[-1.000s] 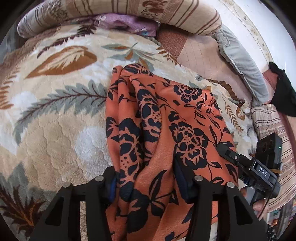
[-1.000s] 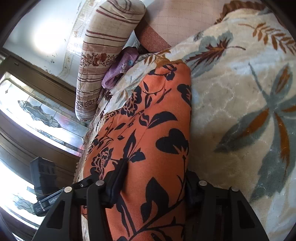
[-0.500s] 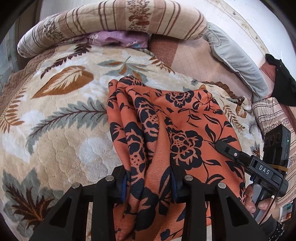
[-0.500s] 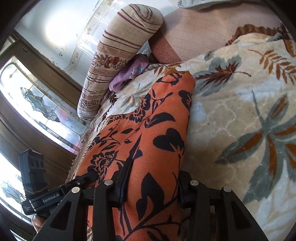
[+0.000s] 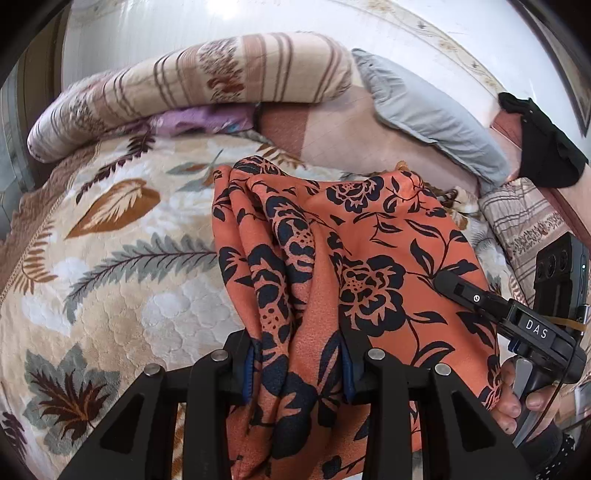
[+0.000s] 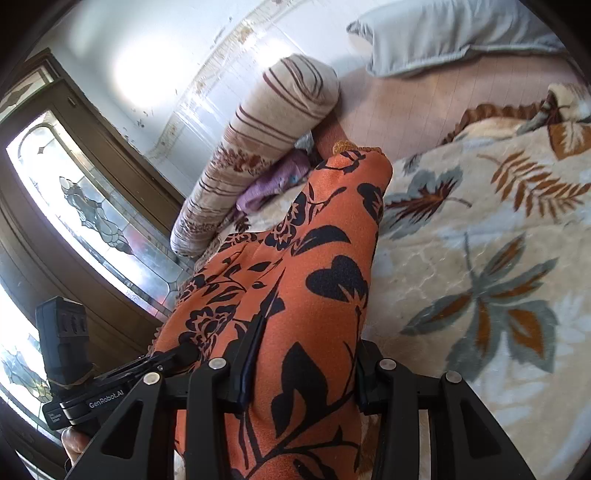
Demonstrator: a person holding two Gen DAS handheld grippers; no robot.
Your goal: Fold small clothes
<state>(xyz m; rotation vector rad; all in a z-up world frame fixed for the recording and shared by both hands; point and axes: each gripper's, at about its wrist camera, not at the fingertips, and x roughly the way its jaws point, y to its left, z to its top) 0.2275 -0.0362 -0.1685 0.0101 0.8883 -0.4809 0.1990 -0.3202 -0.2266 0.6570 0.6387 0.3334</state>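
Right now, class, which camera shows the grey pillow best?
The left wrist view: the grey pillow lies there nearly whole, along the wall behind the orange cloth. The right wrist view cuts it off at the top edge.

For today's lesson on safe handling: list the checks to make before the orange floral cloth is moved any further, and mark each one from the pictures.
1. Left hand-held gripper shut on the cloth: ok.
2. Right hand-held gripper shut on the cloth: ok.
3. Cloth smooth between the grips: not ok, bunched in folds on the left.
4. Far edge lying on the blanket: ok.
5. Landing area free: ok, the purple garment and grey pillow lie apart.
6. Cloth's near edge aligned: cannot tell, hidden below the grippers.
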